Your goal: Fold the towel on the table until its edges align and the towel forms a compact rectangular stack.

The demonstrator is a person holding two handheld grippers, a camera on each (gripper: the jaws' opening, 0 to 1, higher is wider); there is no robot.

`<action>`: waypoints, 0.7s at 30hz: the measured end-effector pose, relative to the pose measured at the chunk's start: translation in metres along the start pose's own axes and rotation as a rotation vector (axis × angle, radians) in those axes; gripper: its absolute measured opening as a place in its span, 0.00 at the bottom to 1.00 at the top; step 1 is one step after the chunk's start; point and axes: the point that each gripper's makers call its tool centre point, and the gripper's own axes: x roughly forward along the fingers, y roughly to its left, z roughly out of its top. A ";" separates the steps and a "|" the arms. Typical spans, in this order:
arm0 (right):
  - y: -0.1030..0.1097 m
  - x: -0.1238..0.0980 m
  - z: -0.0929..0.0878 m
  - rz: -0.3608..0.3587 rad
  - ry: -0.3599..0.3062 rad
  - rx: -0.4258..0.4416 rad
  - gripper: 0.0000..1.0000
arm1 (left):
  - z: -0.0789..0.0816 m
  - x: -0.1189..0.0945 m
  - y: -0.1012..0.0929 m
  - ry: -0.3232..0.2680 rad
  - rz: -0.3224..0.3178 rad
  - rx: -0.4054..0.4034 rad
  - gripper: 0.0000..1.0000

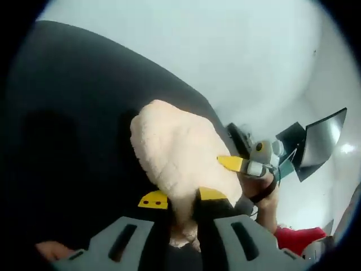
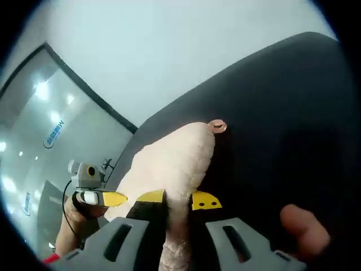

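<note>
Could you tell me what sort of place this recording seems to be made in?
Probably an office or lab. A dark table carries the cream towel, plain pale walls stand behind it, and the right gripper view shows a glass partition with a blue logo.

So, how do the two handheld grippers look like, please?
The left gripper has grey slotted plastic jaws with yellow tips over black pads. The right gripper is built the same, its yellow tip marked with two small dots. Seen across the cream fluffy towel, it has a white and grey body trailing a black cable.

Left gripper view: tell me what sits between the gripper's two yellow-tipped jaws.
The cream towel. The left gripper is shut on its near edge, cloth filling the gap, above the dark table.
</note>
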 end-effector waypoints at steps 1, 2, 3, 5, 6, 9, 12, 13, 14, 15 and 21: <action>-0.003 -0.008 0.002 0.001 -0.006 0.002 0.12 | -0.003 0.004 -0.007 0.002 -0.006 0.003 0.16; -0.005 -0.017 0.001 0.002 -0.009 0.003 0.12 | -0.008 0.007 -0.015 0.006 -0.011 0.012 0.16; -0.007 -0.026 -0.001 -0.001 -0.010 0.001 0.12 | -0.013 0.011 -0.022 0.011 -0.016 0.024 0.16; -0.013 -0.045 -0.006 -0.008 -0.017 -0.016 0.12 | -0.026 0.018 -0.040 0.021 -0.026 0.043 0.16; -0.017 -0.053 -0.009 -0.011 -0.015 -0.024 0.12 | -0.031 0.021 -0.048 0.029 -0.029 0.056 0.16; -0.028 -0.080 -0.017 -0.002 -0.018 -0.001 0.12 | -0.046 0.029 -0.067 0.061 -0.049 0.091 0.16; -0.034 -0.100 -0.025 0.005 -0.018 0.006 0.12 | -0.060 0.037 -0.082 0.084 -0.068 0.098 0.16; -0.036 -0.106 -0.028 0.008 -0.020 0.006 0.12 | -0.064 0.039 -0.087 0.091 -0.073 0.103 0.16; -0.038 -0.112 -0.030 0.009 -0.022 0.010 0.12 | -0.069 0.042 -0.091 0.096 -0.076 0.106 0.16; -0.039 -0.117 -0.032 0.009 -0.025 0.014 0.12 | -0.072 0.044 -0.095 0.100 -0.079 0.109 0.16; -0.045 -0.147 -0.040 -0.008 -0.063 -0.007 0.12 | -0.092 0.059 -0.118 0.127 -0.120 0.125 0.16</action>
